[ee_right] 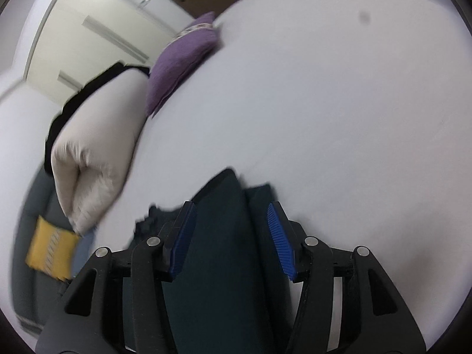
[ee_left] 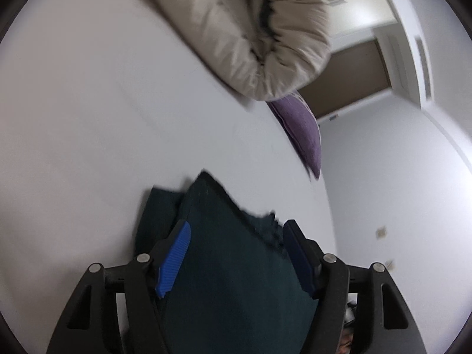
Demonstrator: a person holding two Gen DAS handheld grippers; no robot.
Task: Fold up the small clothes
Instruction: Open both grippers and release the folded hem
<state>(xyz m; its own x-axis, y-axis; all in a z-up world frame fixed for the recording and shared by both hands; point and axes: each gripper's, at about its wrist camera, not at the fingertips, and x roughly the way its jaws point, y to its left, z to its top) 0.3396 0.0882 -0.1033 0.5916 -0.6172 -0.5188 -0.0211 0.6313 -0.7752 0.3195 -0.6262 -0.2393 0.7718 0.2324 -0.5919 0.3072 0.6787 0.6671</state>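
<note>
A dark teal garment [ee_left: 230, 253] lies bunched on the white bed sheet [ee_left: 88, 147]. My left gripper [ee_left: 236, 250] has its blue-padded fingers [ee_left: 174, 262] spread wide, with the cloth lying between them. In the right wrist view the same teal garment [ee_right: 218, 250] runs between the spread fingers [ee_right: 280, 244] of my right gripper [ee_right: 231, 236]. The jaws of both stand well apart. I cannot tell whether the pads touch the cloth. Both views are motion-blurred.
A rolled beige duvet [ee_left: 259, 29] lies at the head of the bed, also in the right view [ee_right: 97, 141]. A folded purple cloth [ee_left: 303, 132] lies by the bed's edge [ee_right: 183, 59]. A yellow item [ee_right: 50, 247] lies on a grey surface beside the bed. Walls and cupboard doors lie beyond.
</note>
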